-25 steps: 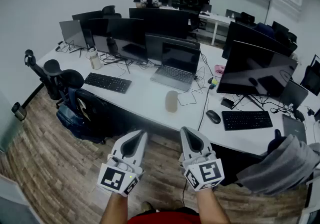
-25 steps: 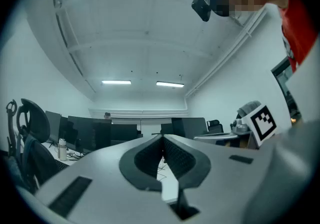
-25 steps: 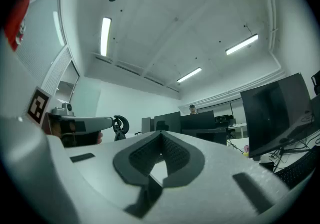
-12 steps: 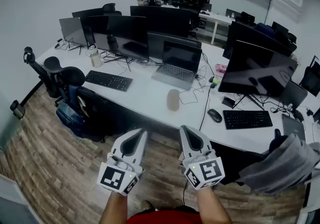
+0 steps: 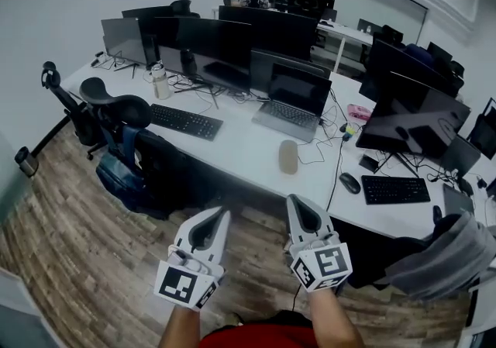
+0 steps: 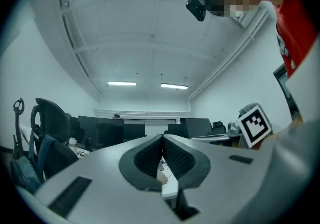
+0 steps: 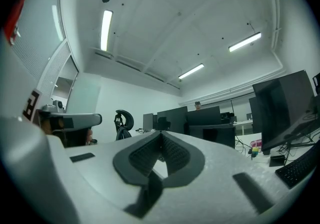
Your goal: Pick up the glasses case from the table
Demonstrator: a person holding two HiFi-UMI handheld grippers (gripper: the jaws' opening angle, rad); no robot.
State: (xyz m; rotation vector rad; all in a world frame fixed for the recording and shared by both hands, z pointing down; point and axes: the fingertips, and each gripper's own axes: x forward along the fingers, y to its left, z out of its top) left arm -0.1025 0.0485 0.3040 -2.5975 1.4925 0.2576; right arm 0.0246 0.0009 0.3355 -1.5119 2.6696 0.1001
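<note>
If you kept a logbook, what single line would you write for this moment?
phase: pre-reach | left gripper: shut, empty | right gripper: shut, empty | glasses case: on table, untouched

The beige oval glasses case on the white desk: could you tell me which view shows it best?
The head view: the beige oval glasses case lies whole on the white desk. Left gripper view gives perhaps a beige sliver; right gripper view, none.

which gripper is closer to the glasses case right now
Right. In the head view the right gripper is over the floor almost straight in front of the glasses case, short of the table edge. The left gripper is farther off, to the case's left. Neither touches it.
</note>
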